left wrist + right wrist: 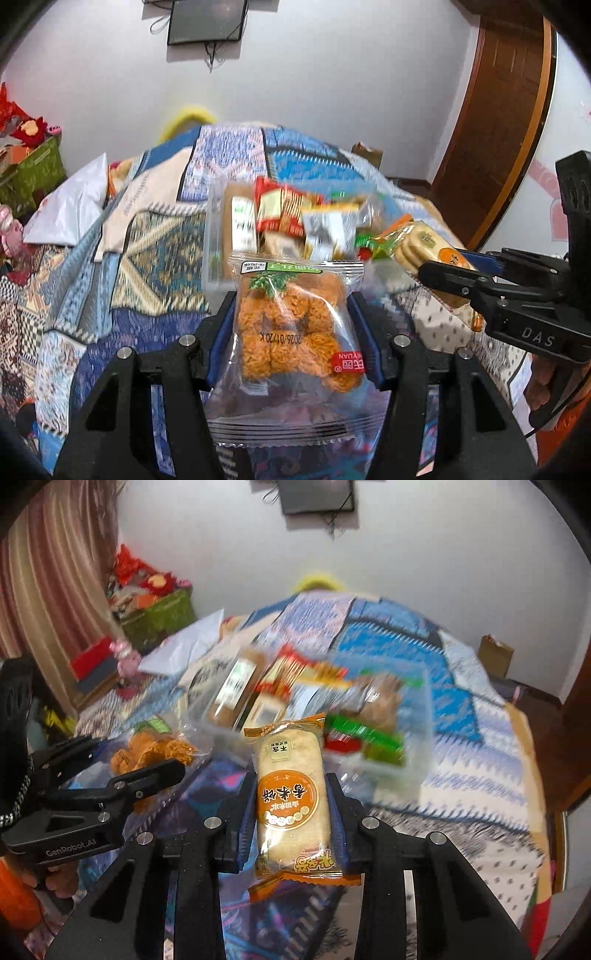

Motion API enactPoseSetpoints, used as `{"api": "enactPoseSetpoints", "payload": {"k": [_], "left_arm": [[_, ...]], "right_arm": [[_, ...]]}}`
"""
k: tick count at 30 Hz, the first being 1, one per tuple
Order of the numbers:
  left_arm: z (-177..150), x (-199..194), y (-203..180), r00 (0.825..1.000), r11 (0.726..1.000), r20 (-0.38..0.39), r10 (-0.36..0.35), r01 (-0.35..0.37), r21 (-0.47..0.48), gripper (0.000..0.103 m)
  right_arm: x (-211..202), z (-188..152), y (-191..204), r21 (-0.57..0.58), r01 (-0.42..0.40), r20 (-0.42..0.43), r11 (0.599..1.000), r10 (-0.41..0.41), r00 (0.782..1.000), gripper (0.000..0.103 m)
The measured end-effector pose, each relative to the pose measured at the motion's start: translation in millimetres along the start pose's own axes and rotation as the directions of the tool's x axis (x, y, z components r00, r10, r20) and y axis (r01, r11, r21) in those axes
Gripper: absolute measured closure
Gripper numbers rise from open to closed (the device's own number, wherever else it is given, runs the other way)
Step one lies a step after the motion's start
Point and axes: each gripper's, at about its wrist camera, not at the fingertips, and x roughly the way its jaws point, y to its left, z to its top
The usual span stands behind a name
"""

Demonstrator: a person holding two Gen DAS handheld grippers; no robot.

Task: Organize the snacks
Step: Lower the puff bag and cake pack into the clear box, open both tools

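An orange noodle snack (291,325) is pinched by the left gripper (291,325), a rice cracker pack (291,801) by the narrowly closed right gripper (291,805); ahead, the full clear bin (218,236) risks overflow.

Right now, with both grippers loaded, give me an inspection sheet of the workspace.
Surface: patterned quilt, rumpled.
Job's things: clear bin of mixed snacks; orange noodle-snack packet; rice cracker packet.
Clutter: white bag.
Grippers: left gripper shut on the noodle-snack packet; right gripper shut on the cracker packet.
Cables: loose wires under the wall screen.
Surroundings: wooden door, curtain.
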Motion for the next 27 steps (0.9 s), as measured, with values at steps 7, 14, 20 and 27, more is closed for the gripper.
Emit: {"api": "enactPoseSetpoints", "payload": {"k": [7,14,20,27], "left_arm": [[35,12,-2,0.998,1.000,0.065,0.002,-0.002,0.006,0.045],[61,42,2,0.996,1.000,0.085,0.017,-0.016,-0.004,0.045],[68,74,9,0.997,0.999,0.067,0.041,-0.040,-0.018,0.045],[62,106,14,0.999,0.997,0.013,0.053,-0.053,-0.048,0.044]], "right_arm": [[2,21,-19,0.070,0.046,0.075,0.996,-0.051,0.996,0.071],[22,32,-34,0.109,0.045,0.077,0.993,-0.053,0.996,0.071],[47,34,-41,0.131,0.038,0.056,0.991,-0.045,0.997,0.071],[69,29,-40,0.134,0.025,0.024,0.991,-0.028,0.999,0.071]]}}
